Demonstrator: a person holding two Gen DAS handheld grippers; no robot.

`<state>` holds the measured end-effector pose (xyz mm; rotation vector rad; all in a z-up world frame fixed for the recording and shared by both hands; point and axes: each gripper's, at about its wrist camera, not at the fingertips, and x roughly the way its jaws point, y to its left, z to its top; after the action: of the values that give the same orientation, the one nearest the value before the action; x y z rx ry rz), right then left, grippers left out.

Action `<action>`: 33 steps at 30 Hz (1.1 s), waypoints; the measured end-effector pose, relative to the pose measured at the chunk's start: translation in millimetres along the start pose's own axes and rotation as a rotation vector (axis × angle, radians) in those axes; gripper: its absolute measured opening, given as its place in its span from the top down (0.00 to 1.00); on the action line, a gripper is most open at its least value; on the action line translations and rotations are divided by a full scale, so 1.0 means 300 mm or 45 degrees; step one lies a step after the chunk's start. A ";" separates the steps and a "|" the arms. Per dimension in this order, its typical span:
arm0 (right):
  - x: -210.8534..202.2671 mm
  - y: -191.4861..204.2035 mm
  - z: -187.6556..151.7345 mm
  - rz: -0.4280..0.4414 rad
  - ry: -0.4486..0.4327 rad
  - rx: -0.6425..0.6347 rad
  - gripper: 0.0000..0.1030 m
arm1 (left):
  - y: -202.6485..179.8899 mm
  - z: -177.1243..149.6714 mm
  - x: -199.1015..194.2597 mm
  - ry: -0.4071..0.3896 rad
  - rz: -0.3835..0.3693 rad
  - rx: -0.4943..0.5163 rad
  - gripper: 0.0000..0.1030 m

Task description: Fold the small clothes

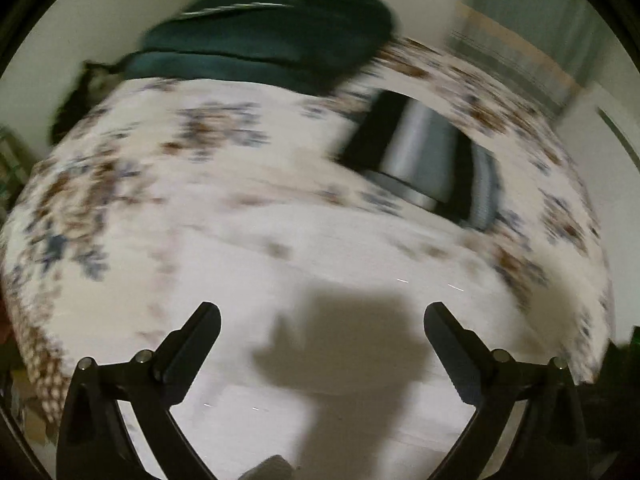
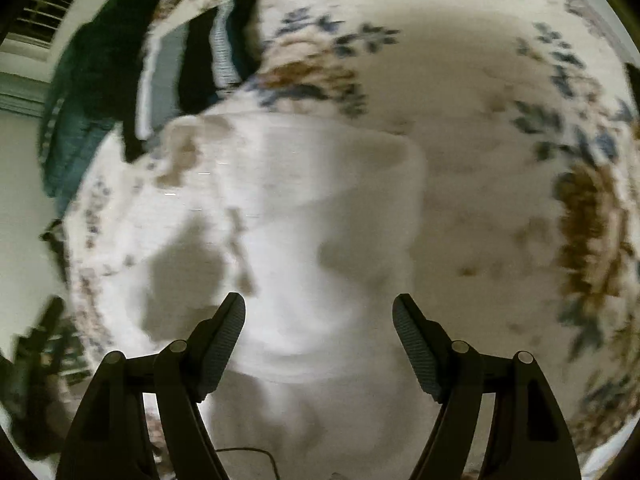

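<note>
Both views are smeared by motion, so fine detail is lost. A white garment (image 2: 320, 248) lies spread on a floral bedspread (image 2: 500, 160), directly ahead of the right hand-held gripper (image 2: 319, 316), whose jaws stand apart with nothing between them; the cloth's near hem curves just beyond the fingertips, and its far edge sits toward 12 o'clock. In the left wrist view the left hand-held gripper (image 1: 322, 320) is likewise apart and empty, hovering over pale cloth that is probably the same white garment (image 1: 320, 360), though the blur makes its outline against the bedspread hard to trace. A stack of dark and grey folded pieces (image 1: 424, 160) rests at about 1 o'clock from the left gripper, and appears at 11 o'clock in the right view (image 2: 192, 64). A dark green bundle (image 1: 264, 28) sits at the bed's far edge at 12 o'clock. Judging by this, part of the job looks done: some items seem already folded and set aside. The white garment appears flat, or at most partly folded, and neither gripper has hold of it, so its folding remains.
</note>
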<state>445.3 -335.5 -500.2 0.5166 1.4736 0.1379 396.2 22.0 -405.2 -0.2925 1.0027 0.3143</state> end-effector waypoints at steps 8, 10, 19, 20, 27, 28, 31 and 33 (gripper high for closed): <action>0.345 0.225 0.067 0.057 0.141 -0.017 0.42 | 0.345 -0.010 0.069 0.055 0.257 -0.107 0.00; 0.381 0.262 0.069 0.009 0.129 -0.025 0.93 | 0.378 -0.011 0.089 0.077 0.280 -0.115 0.00; -0.028 0.252 -0.002 -0.052 -0.194 -0.109 0.95 | 0.347 0.057 0.169 0.097 0.188 -0.087 0.00; -0.056 0.219 -0.005 -0.101 -0.188 -0.103 0.95 | 0.333 0.063 0.182 0.102 0.179 -0.081 0.00; -0.020 -0.056 -0.006 -0.337 -0.103 -0.023 0.95 | 0.226 0.104 0.344 0.171 0.145 0.010 0.00; 0.012 -0.081 -0.002 -0.351 -0.063 -0.016 0.95 | 0.211 0.109 0.377 0.188 0.139 0.040 0.00; 0.080 -0.134 0.003 -0.382 0.039 0.049 0.86 | 0.185 0.113 0.411 0.214 0.153 0.120 0.00; 0.056 -0.145 0.004 -0.367 0.012 0.094 0.73 | 0.172 0.114 0.399 0.192 0.154 0.163 0.00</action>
<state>438.6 -367.7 -533.3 0.3576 1.5502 -0.1421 462.6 97.1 -495.3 -0.1413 1.1870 0.3394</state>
